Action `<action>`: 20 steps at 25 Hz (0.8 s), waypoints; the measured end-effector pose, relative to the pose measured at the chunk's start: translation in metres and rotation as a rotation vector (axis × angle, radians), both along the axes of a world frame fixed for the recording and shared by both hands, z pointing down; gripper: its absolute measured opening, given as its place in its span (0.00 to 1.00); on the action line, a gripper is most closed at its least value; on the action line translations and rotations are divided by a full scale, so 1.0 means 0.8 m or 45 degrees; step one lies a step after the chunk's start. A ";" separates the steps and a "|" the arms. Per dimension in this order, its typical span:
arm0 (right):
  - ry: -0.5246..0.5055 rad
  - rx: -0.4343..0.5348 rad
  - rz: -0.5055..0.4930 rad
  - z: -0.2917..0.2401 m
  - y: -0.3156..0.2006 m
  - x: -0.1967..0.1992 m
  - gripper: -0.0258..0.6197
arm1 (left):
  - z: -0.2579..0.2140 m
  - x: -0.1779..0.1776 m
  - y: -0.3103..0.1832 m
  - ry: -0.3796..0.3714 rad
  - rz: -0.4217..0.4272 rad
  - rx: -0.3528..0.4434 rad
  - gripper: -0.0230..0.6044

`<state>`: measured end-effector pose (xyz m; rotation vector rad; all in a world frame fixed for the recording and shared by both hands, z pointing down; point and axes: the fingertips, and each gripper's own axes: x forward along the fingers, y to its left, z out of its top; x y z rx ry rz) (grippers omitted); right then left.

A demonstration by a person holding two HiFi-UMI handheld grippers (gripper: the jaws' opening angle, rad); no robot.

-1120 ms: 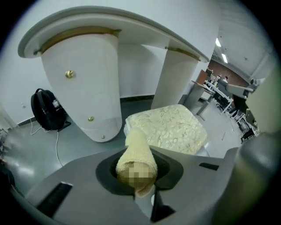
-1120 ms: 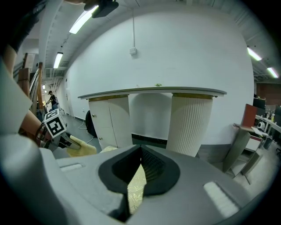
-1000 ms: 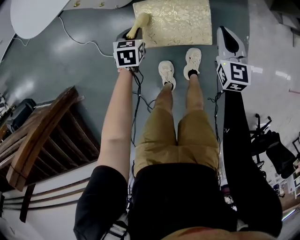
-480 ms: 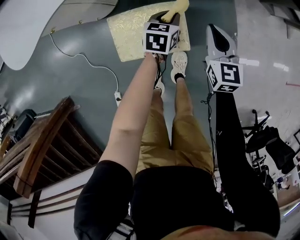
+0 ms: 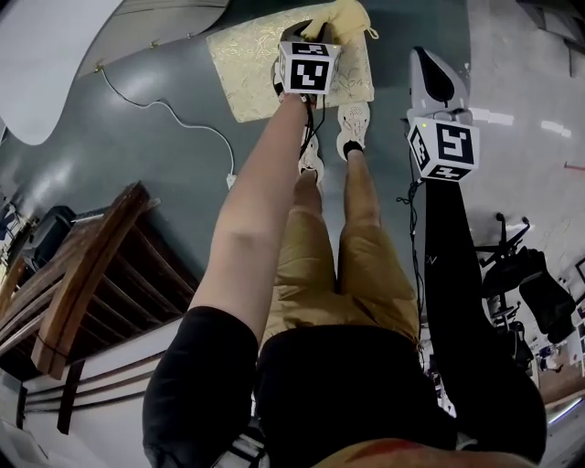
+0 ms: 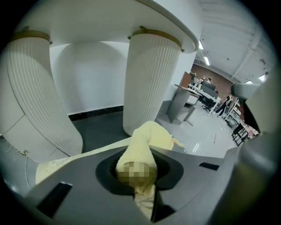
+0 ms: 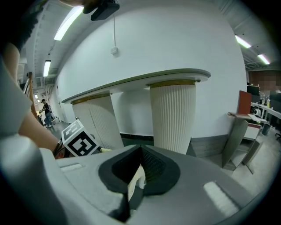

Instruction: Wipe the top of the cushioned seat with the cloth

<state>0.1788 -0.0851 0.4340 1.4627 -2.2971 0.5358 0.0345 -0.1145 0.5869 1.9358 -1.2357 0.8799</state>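
The gold patterned cushioned seat [image 5: 245, 57] lies low on the dark floor at the top of the head view. A pale yellow cloth [image 5: 351, 17] rests on its far right part. My left gripper [image 5: 320, 33] is over the seat, shut on the cloth, and its marker cube hides the jaws. In the left gripper view the rolled cloth [image 6: 145, 143] sticks out forward from the left gripper [image 6: 141, 178], with the seat [image 6: 61, 161] as a pale strip beneath. My right gripper [image 5: 430, 66] hangs to the right of the seat over the floor, jaws together and holding nothing [image 7: 134, 181].
The person's legs and pale shoes [image 5: 352, 121] stand just before the seat. A dark wooden chair [image 5: 82, 274] is at the left. A white cable [image 5: 164, 108] runs over the floor. White ribbed pillars [image 6: 151, 79] carry a tabletop behind the seat. A black office chair [image 5: 526, 274] is at the right.
My left gripper has swung with the cloth from the seat's near left corner to over its right part. The right gripper has hardly moved.
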 end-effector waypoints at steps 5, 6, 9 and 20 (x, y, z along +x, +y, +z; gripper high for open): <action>0.004 0.000 -0.088 0.000 -0.011 -0.039 0.04 | 0.000 -0.096 0.000 -0.120 -0.127 0.035 0.13; 0.004 0.000 -0.103 0.000 -0.013 -0.047 0.04 | 0.000 -0.118 0.001 -0.143 -0.154 0.036 0.13; 0.003 0.003 -0.151 0.000 -0.020 -0.072 0.04 | 0.000 -0.180 0.008 -0.208 -0.227 0.036 0.13; 0.005 0.009 -0.271 -0.002 -0.018 -0.136 0.04 | -0.015 -0.395 0.089 -0.400 -0.619 0.003 0.13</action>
